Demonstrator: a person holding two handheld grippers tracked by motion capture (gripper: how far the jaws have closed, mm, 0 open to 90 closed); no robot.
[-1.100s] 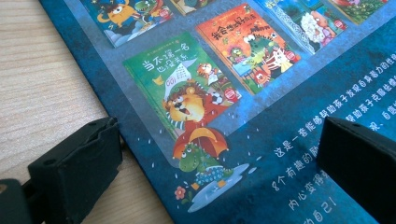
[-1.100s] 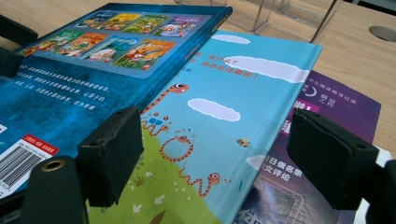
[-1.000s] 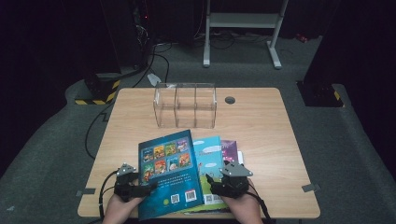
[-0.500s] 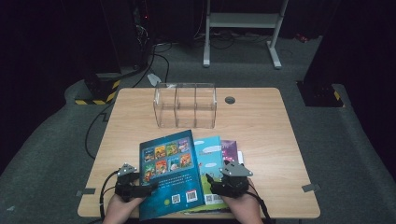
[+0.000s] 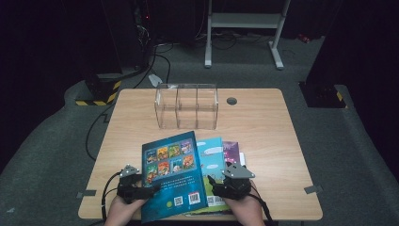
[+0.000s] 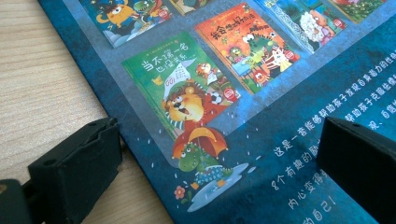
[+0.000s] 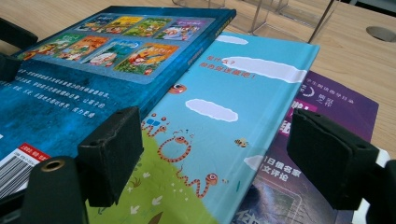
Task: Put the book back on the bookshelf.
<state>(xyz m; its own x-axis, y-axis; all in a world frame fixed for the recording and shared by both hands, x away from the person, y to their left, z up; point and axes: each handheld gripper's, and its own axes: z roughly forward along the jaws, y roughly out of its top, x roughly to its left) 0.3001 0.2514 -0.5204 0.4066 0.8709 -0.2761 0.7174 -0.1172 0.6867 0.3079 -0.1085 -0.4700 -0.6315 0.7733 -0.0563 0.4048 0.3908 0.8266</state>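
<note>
A stack of three books lies at the table's near edge. The dark blue book (image 5: 174, 174) (image 6: 280, 116) (image 7: 93, 74), back cover up, is on top. Under it lies a light blue book (image 5: 212, 155) (image 7: 224, 93), and a purple one (image 5: 231, 149) (image 7: 336, 102) is lowest. My left gripper (image 5: 143, 190) (image 6: 224, 158) is open at the dark blue book's left edge, one jaw over the bare wood and the other over the cover. My right gripper (image 5: 215, 184) (image 7: 219, 149) is open low over the light blue book, with nothing pressed between its jaws.
A clear box (image 5: 187, 106) (image 7: 280, 11) with three compartments stands beyond the books at mid-table. A round cable hole (image 5: 231, 100) (image 7: 382, 32) lies to its right. Bare wooden table (image 5: 263, 132) stretches to the right and far side. Dark floor and cables surround the table.
</note>
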